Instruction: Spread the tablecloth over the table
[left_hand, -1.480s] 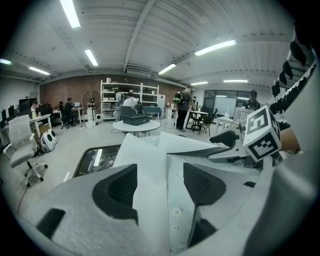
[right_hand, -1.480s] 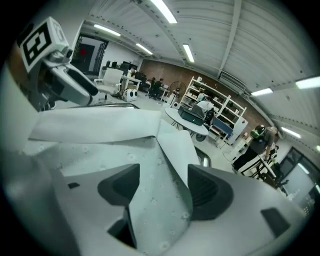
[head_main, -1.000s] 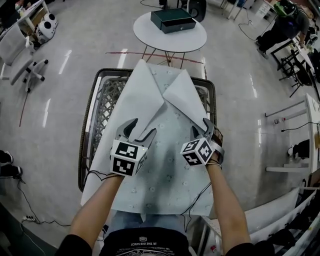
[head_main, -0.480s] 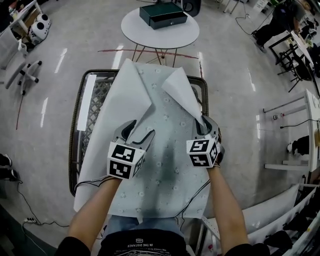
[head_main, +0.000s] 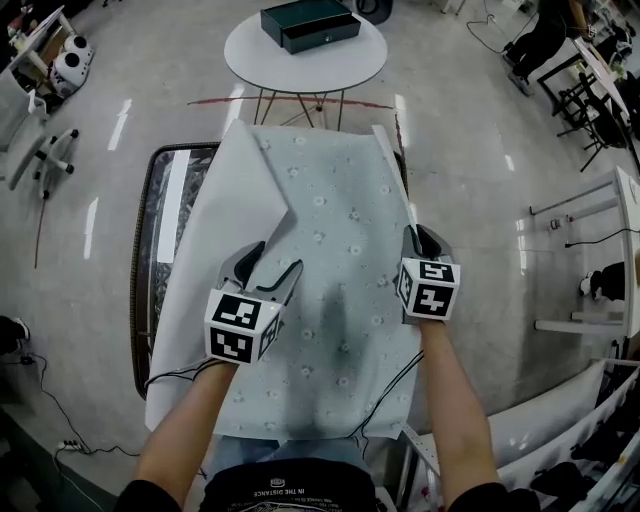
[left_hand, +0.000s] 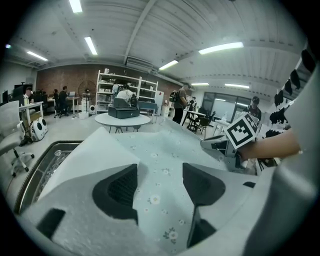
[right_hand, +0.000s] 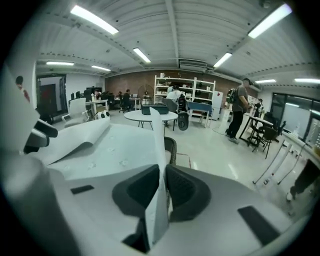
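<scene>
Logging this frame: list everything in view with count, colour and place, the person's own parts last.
tablecloth: one, pale blue with small flowers, over the table, left flap folded over
table: one, dark rim, under the cloth
round table: one, white, beyond it
box: one, dark green, on the round table
chair: one, white, floor at far left
left gripper: one, grey, jaws apart above the cloth
right gripper: one, grey, jaws closing with the cloth's right edge between them
forearms: two, bare, bottom of the head view
</scene>
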